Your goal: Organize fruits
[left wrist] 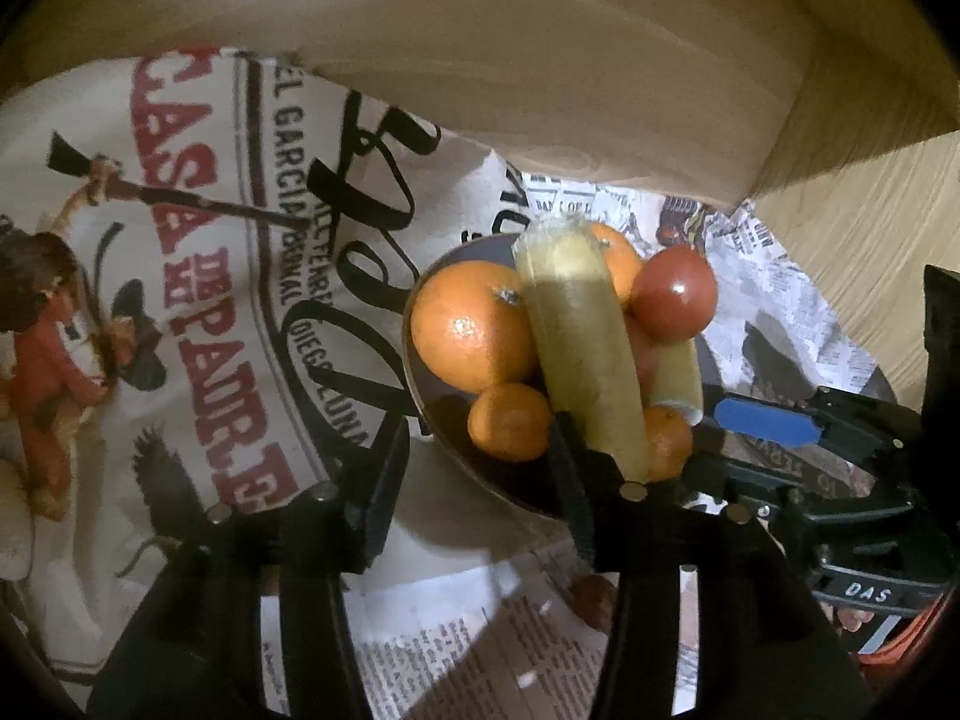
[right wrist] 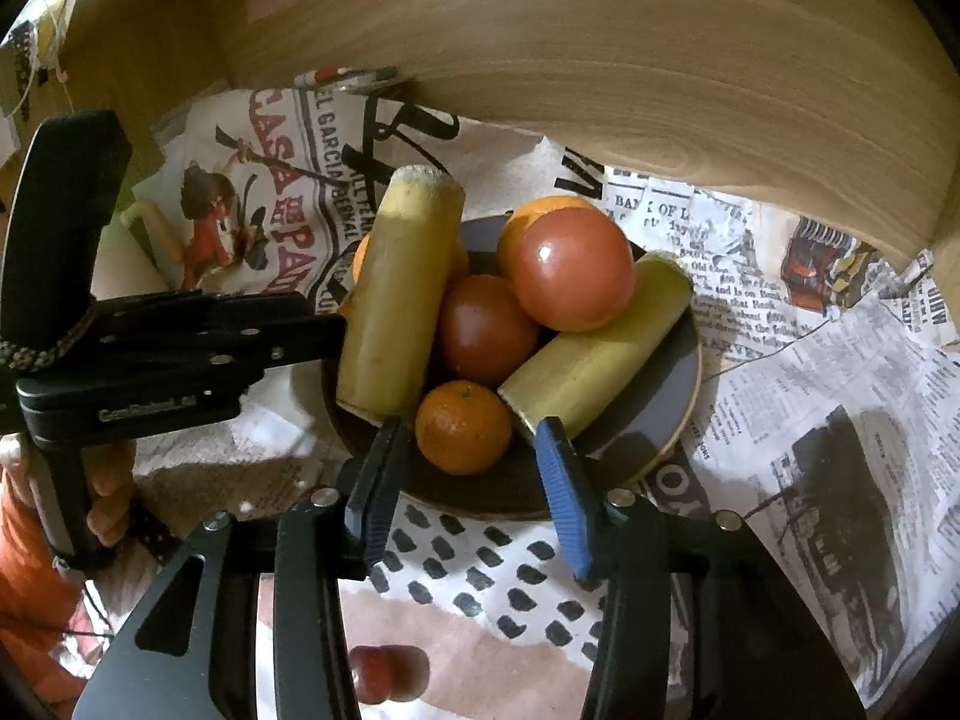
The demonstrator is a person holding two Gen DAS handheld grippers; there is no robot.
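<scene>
A dark bowl [right wrist: 672, 414] on printed paper holds oranges, two tomatoes and two yellow cane-like sticks. In the right wrist view, one stick [right wrist: 399, 294] leans at the bowl's left, the other [right wrist: 600, 354] lies at the right under a tomato [right wrist: 573, 267]; a small orange [right wrist: 463, 427] lies in front. My right gripper [right wrist: 468, 480] is open, its fingers either side of that orange. My left gripper [left wrist: 480, 468] is open at the bowl's [left wrist: 420, 396] near rim, its right finger against the left stick [left wrist: 582, 348]. A large orange [left wrist: 471, 324] lies left of it.
A curved wooden wall [right wrist: 600, 60] rises just behind the bowl. Printed paper and cloth [left wrist: 198, 276] cover the surface. A red object [right wrist: 387, 672] lies near the bottom of the right wrist view. The left gripper body [right wrist: 150, 354] reaches in from the left.
</scene>
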